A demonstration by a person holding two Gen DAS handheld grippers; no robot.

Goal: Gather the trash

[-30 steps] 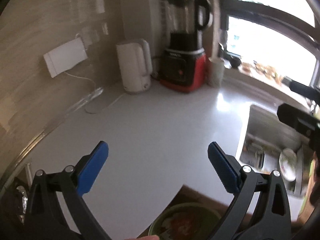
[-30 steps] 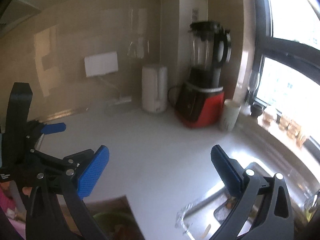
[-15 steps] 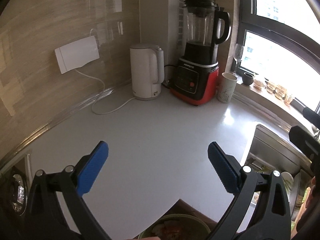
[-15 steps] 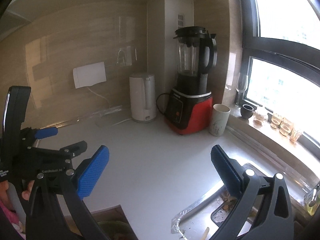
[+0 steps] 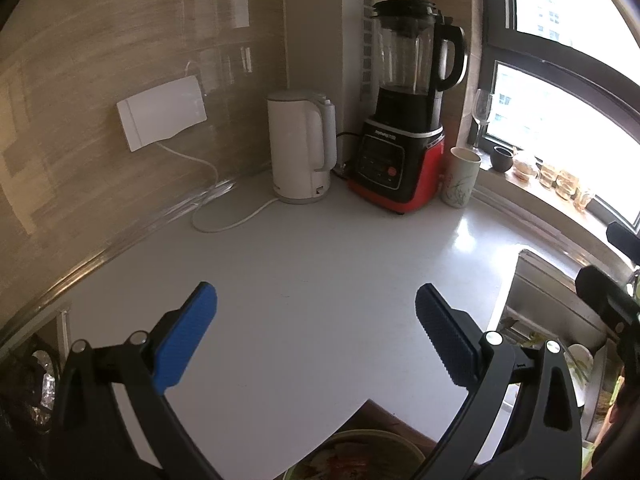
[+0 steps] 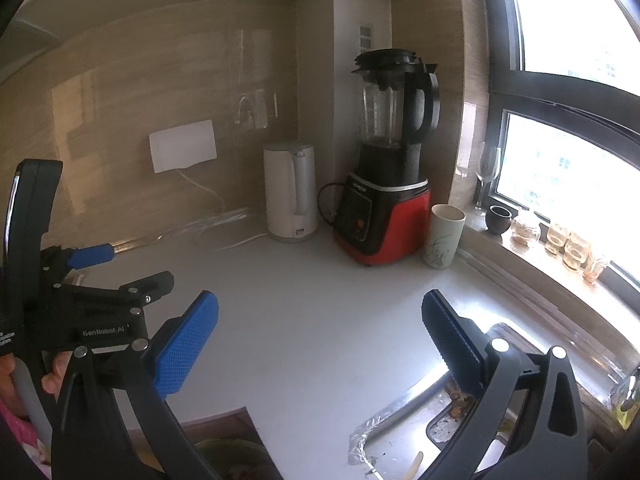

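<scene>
My left gripper (image 5: 316, 332) is open and empty, held above the white counter (image 5: 312, 280). My right gripper (image 6: 320, 340) is open and empty too, above the same counter (image 6: 320, 312). The left gripper's body also shows at the left of the right wrist view (image 6: 92, 312). A green bowl with food scraps (image 5: 356, 456) sits on a brown board (image 5: 396, 420) at the bottom edge. The sink (image 6: 420, 436) at the lower right holds scraps and debris near the drain; it also shows in the left wrist view (image 5: 544, 320).
A white kettle (image 5: 300, 148), a red and black blender (image 5: 404, 120) and a pale cup (image 5: 460, 178) stand at the back corner. A white cord (image 5: 224, 216) lies on the counter. A wine glass (image 6: 486, 176) and small glasses (image 6: 568, 244) line the window sill.
Both views have tilted up and steadied, so the back wall and appliances sit lower and sharper in frame. Both grippers stay open and empty.
</scene>
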